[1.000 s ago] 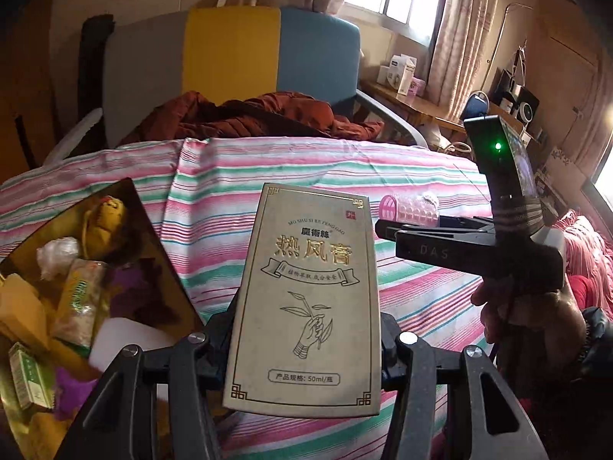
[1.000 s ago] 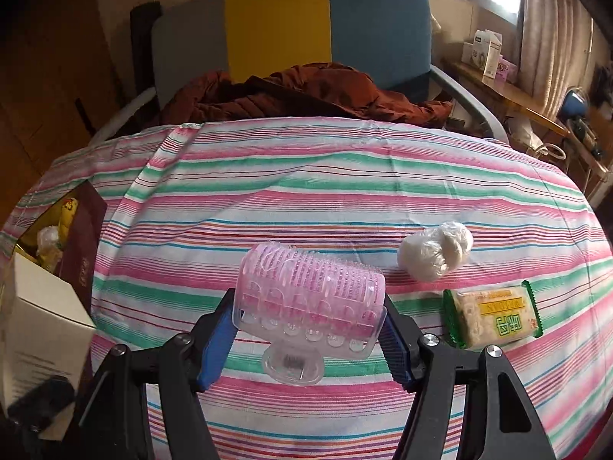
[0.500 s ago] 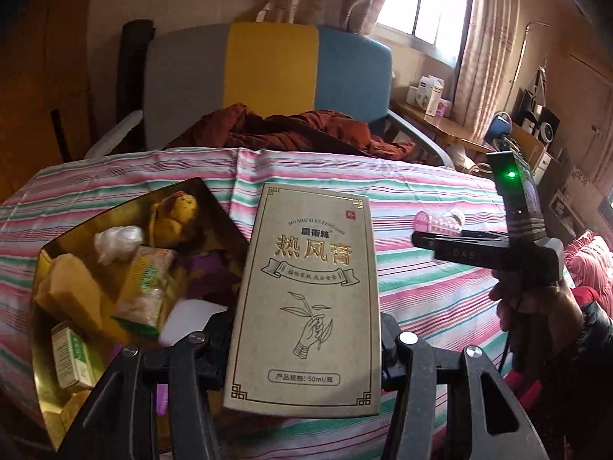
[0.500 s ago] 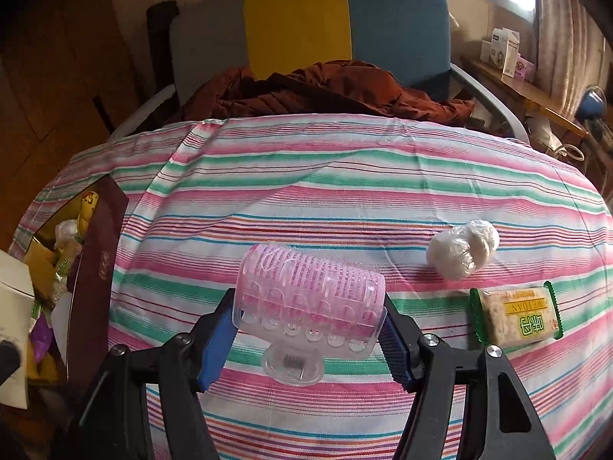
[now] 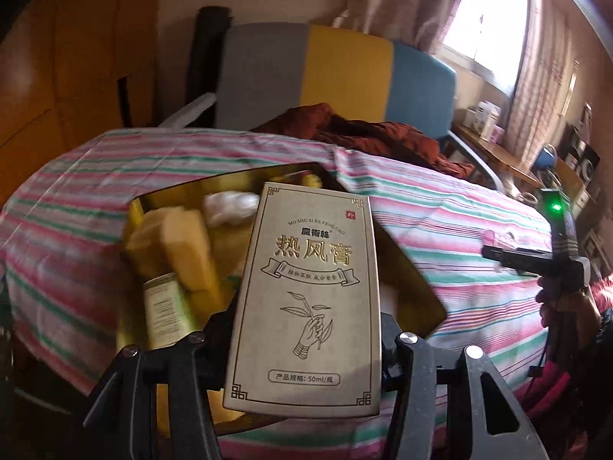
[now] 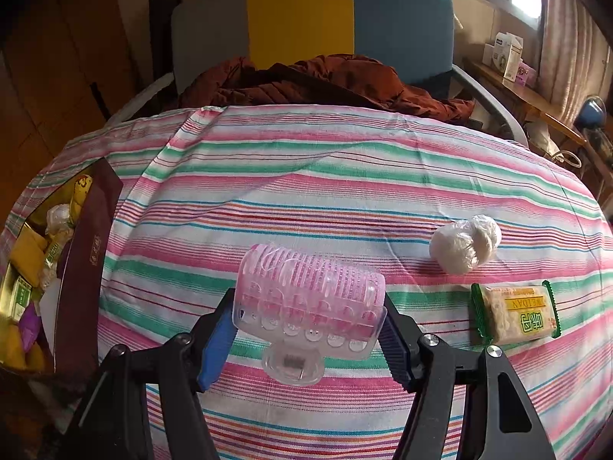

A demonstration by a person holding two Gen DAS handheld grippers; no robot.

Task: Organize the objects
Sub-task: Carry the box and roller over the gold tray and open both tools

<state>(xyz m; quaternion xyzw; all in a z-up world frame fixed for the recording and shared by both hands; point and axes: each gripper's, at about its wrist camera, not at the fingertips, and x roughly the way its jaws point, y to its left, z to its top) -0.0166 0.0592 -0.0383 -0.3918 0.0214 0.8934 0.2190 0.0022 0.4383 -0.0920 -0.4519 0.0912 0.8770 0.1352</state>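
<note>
My left gripper (image 5: 306, 329) is shut on a beige ointment box (image 5: 306, 291) with gold Chinese lettering, held upright above the open gold-lined box (image 5: 406, 268) that holds several small items. My right gripper (image 6: 308, 320) is shut on a pink hair roller (image 6: 310, 295), held above the striped cloth; it also shows in the left wrist view (image 5: 494, 251) at the right. The dark red wall of the gold-lined box (image 6: 80, 268) is at the left in the right wrist view.
A white plastic-wrapped ball (image 6: 463, 243) and a green-edged snack packet (image 6: 517, 316) lie on the striped cloth (image 6: 306, 176) to the right. A chair (image 6: 306, 27) with a brown jacket (image 6: 318, 80) stands behind the table. A cluttered shelf (image 6: 509, 76) is at the far right.
My left gripper has swung left with the ointment box, so the gold-lined box now lies right behind it. My right gripper has drifted slightly, still holding the roller.
</note>
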